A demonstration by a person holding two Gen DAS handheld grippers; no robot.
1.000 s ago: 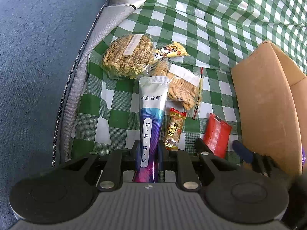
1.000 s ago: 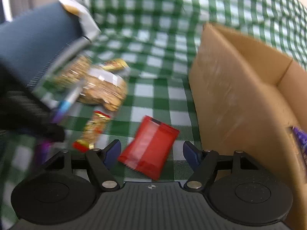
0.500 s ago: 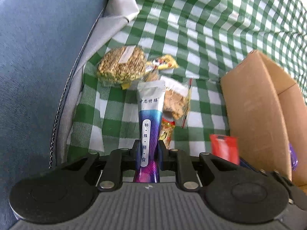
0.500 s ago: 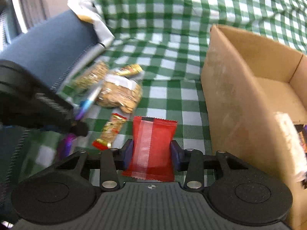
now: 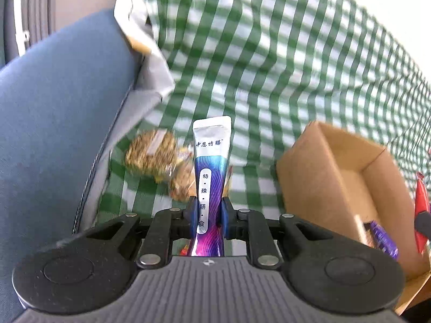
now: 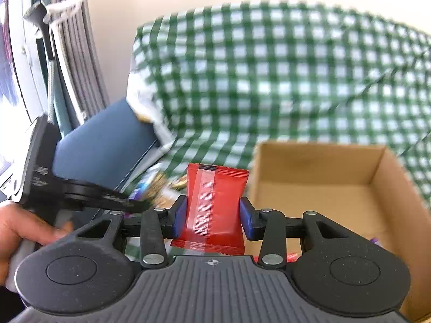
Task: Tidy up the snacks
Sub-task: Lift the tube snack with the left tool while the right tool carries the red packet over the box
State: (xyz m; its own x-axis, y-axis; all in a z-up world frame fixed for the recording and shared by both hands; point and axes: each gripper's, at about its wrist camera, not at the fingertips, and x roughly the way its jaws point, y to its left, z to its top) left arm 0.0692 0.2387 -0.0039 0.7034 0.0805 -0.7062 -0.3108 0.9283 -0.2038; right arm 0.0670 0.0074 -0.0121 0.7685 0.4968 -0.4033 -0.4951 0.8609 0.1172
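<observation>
Red packet (image 6: 215, 210) clamped in the right gripper (image 6: 212, 216) jaws, purple stick pouch (image 5: 211, 177) clamped in the left gripper (image 5: 207, 219), both carried just beside the cardboard box (image 6: 317, 185); next, release inside.

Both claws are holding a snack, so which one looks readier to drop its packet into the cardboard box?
Probably the right claw: its red packet is next to the cardboard box. The left claw holds its purple tube farther away.

Left gripper (image 5: 206, 216) clamped on the upright purple tube pouch (image 5: 210, 177), raised above the cloth. Right gripper (image 6: 212, 216) pinching the red packet (image 6: 215, 204). Left hand (image 6: 18, 228) wrapped around its handle.
</observation>
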